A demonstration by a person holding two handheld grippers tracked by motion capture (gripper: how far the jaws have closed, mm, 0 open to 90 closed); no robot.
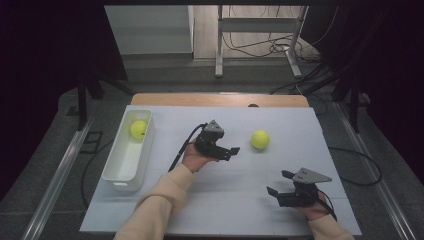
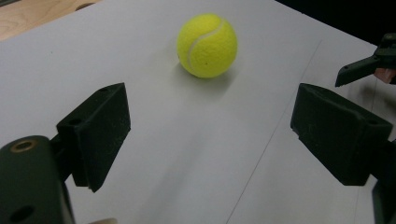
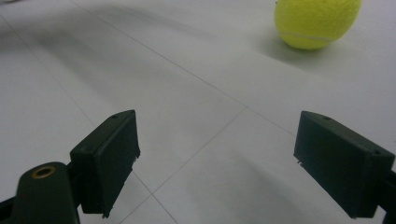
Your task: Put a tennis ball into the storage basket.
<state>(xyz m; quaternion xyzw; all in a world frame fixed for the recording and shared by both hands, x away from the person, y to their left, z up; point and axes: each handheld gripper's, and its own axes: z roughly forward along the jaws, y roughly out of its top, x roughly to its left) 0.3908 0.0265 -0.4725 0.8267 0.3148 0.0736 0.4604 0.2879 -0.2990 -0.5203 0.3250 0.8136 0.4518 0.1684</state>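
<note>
A tennis ball (image 1: 260,139) is seen lying free on the white bench (image 1: 225,200), just ahead of the left hand-held gripper (image 1: 231,150), whose jaws are spread with nothing between them. The right hand-held gripper (image 1: 280,183) is held near the bench's front edge, jaws likewise spread and empty. A second tennis ball (image 1: 138,129) is seen inside the white bin (image 1: 120,170) at the left.

High view above my side of the table, facing forward and down, my two gripper views low, close along their jaws, all sharing the tennis ball (image 1: 260,139) on white table (image 1: 240,200)
</note>
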